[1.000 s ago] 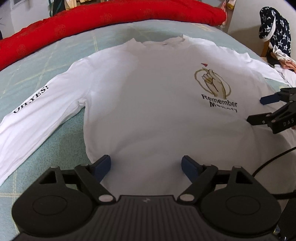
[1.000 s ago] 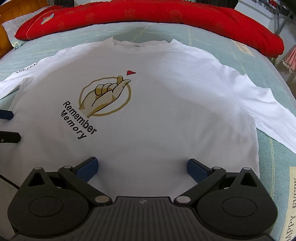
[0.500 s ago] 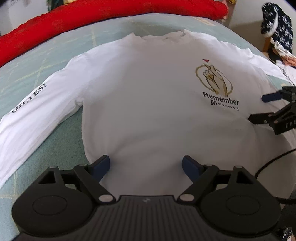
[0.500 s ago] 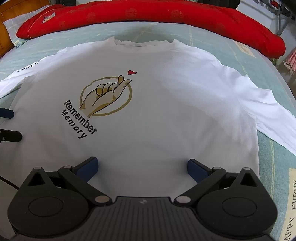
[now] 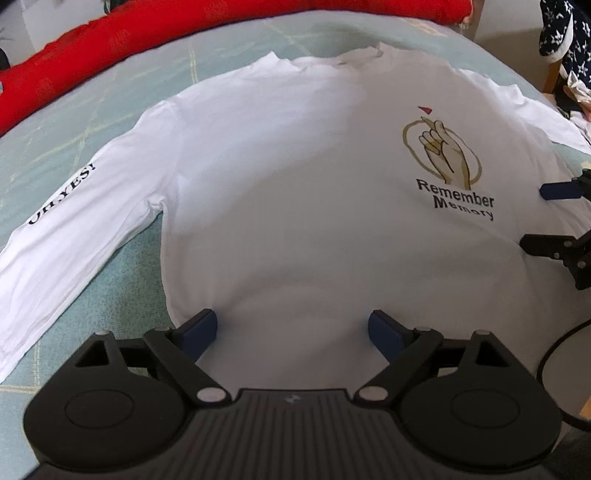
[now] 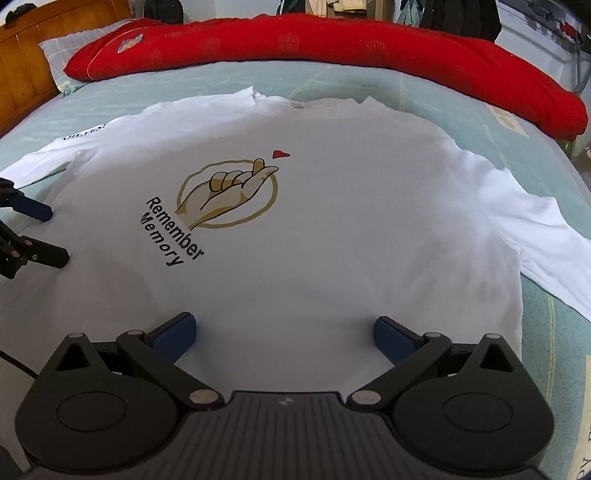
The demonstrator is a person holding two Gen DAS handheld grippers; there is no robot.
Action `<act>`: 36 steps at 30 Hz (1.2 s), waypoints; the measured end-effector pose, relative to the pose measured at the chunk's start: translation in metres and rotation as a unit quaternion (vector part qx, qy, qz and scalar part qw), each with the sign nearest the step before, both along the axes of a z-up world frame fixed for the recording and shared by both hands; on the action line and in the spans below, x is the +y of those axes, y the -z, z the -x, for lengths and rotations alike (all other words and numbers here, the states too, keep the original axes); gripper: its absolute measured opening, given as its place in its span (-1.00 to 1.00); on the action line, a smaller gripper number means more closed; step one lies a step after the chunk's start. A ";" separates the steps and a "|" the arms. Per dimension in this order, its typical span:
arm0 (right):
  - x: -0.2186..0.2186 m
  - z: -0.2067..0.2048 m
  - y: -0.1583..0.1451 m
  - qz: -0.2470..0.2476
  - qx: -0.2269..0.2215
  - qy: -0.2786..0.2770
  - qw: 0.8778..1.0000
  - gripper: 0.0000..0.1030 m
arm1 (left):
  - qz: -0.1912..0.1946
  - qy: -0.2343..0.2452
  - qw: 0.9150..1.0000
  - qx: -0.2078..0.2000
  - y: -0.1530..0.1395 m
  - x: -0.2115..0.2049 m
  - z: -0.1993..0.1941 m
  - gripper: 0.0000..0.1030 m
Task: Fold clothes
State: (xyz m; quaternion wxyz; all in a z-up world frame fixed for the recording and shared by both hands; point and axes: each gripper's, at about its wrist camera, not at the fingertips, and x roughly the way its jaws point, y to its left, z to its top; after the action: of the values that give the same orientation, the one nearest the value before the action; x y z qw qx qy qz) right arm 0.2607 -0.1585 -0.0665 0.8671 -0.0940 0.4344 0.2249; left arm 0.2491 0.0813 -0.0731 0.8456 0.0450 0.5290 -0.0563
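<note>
A white long-sleeved shirt (image 5: 295,192) lies flat, front up, on the bed, with a hand print and "Remember Memory" on its chest; it also shows in the right wrist view (image 6: 332,229). Its left sleeve (image 5: 55,236) carries black lettering, its right sleeve (image 6: 535,236) runs off to the right. My left gripper (image 5: 293,326) is open and empty over the shirt's lower left part. My right gripper (image 6: 284,330) is open and empty over the lower right part. Each gripper shows at the edge of the other's view: the right one (image 5: 550,218), the left one (image 6: 40,232).
The bed has a pale green sheet (image 6: 166,81). A long red bolster (image 6: 332,44) lies along its far side, and a wooden headboard (image 6: 22,59) stands at the far left. Dark star-patterned clothes (image 5: 565,33) hang at the right. A black cable (image 5: 554,354) runs at the lower right.
Both grippers have edged forward over the shirt, so it looks a little nearer. The jaws stay open and the shirt has not moved.
</note>
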 end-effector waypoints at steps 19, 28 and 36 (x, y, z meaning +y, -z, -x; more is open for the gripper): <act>0.007 0.002 0.001 0.006 -0.015 0.040 0.999 1.00 | 0.005 0.059 0.998 0.011 0.004 0.002 -0.009 0.82; 0.001 0.001 0.002 -0.009 -0.015 0.021 1.000 1.00 | -0.022 0.048 0.998 0.026 -0.002 -0.006 -0.013 0.73; -0.009 0.011 0.007 -0.030 -0.052 -0.015 0.998 1.00 | -0.023 0.025 0.999 0.023 -0.007 -0.006 0.005 0.54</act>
State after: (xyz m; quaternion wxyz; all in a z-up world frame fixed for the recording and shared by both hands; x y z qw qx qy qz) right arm 0.2494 -0.1677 -0.0731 0.8875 -0.0862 0.3806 0.2451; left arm 0.2441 0.0756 -0.0665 0.8303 0.0760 0.5480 -0.0664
